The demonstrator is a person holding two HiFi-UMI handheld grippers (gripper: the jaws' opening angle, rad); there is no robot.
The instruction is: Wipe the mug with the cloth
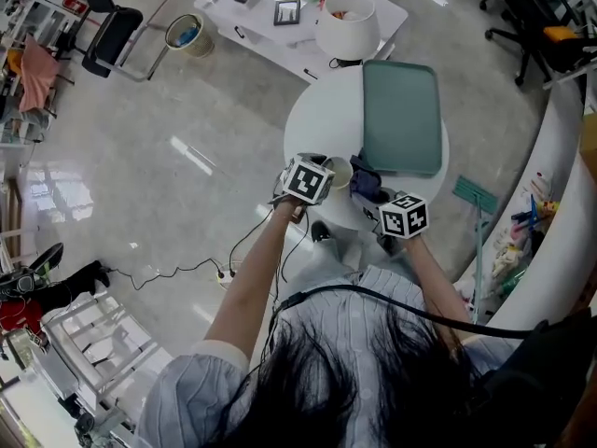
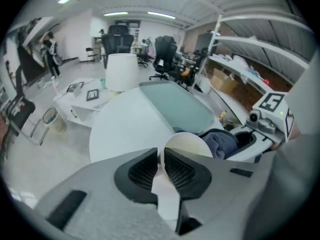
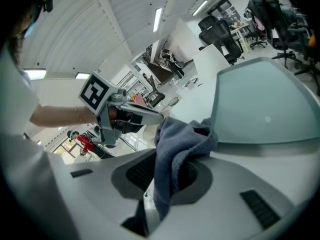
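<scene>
A cream mug [image 1: 340,171] sits near the front edge of the round white table [image 1: 322,119]. My left gripper [image 1: 325,169] is shut on the mug's wall; in the left gripper view the rim [image 2: 187,143] shows just past the pinched jaws of that gripper [image 2: 161,156]. A dark blue-grey cloth [image 1: 366,183] lies bunched against the mug's right side. My right gripper [image 1: 375,197] is shut on it, and the cloth [image 3: 176,149] drapes out between the jaws of this gripper [image 3: 170,157]. The left gripper [image 3: 120,111] appears ahead there, with only a sliver of mug [image 3: 161,115] visible.
A green tray [image 1: 401,115] covers the table's right half. Behind it stand a white lampshade-like tub [image 1: 347,26] and a low white table [image 1: 270,35] with small items. A bin [image 1: 187,34] and cables [image 1: 187,271] are on the floor at left, with a mop [image 1: 476,199] at right.
</scene>
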